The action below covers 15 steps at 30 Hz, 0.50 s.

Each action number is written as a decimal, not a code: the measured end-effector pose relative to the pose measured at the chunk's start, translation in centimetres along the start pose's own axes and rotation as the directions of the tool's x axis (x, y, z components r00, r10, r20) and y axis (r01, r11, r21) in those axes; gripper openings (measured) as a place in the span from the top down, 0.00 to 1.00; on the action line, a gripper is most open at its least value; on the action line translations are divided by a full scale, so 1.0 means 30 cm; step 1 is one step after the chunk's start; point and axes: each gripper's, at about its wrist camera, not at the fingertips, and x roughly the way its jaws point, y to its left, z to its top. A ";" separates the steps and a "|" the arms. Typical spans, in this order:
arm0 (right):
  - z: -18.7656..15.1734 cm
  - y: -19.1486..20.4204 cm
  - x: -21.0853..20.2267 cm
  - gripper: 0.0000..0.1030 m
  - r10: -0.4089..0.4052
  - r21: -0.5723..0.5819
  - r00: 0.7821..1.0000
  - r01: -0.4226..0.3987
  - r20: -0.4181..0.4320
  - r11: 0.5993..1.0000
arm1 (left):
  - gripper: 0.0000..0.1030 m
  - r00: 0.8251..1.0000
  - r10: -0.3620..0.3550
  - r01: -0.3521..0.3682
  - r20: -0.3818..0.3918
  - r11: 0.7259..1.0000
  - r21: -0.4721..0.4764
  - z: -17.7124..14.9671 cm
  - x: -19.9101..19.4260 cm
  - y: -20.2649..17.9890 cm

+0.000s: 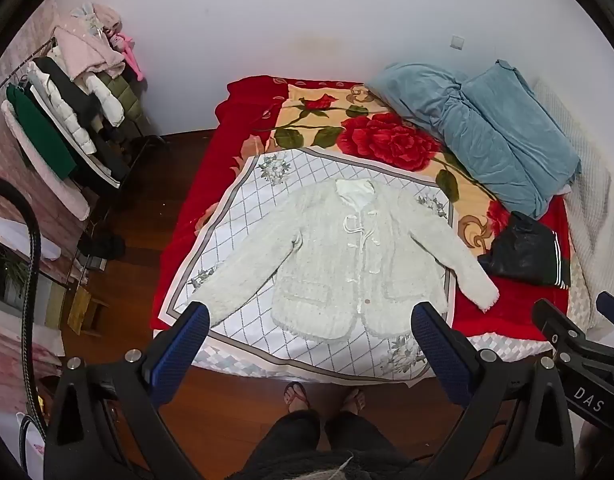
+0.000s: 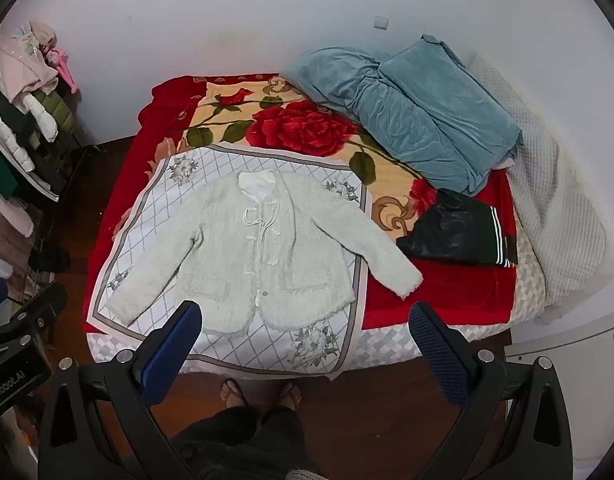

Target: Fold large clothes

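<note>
- The white fuzzy jacket (image 1: 335, 256) lies flat, front up and sleeves spread, on a checked white cloth (image 1: 243, 208) at the near side of the bed (image 1: 507, 308).
- Only the left wrist view shows a dark cable (image 1: 31, 240) at its left edge and the whole clothes rack (image 1: 67, 120); the right wrist view cuts the rack off but shows more of the quilted white cover (image 2: 555, 208) on the right.
- The left hand-held gripper (image 1: 311, 344) is spread wide, holding nothing, above the jacket's hem.
- The right hand-held gripper (image 2: 307, 344) is likewise wide and empty.
- One sleeve cuff (image 2: 407, 280) reaches past the cloth onto the red blanket (image 2: 427, 300).
- A black bag (image 2: 447, 232) and a blue bundle (image 2: 419, 120) sit well apart from the jacket on the right.
</note>
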 end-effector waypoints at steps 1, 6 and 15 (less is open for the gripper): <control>0.000 0.000 0.000 0.00 -0.003 -0.001 1.000 0.003 0.003 1.000 | 0.00 1.000 0.001 -0.001 -0.002 1.000 0.000 0.000 0.000 0.000; 0.000 0.001 -0.001 0.00 -0.006 -0.001 1.000 0.006 0.006 1.000 | 0.00 1.000 0.002 -0.002 -0.001 1.000 0.005 0.001 -0.001 0.000; 0.050 0.002 -0.009 0.00 0.006 0.000 1.000 -0.006 0.005 1.000 | 0.00 1.000 0.000 0.000 -0.002 1.000 0.000 0.000 0.000 0.000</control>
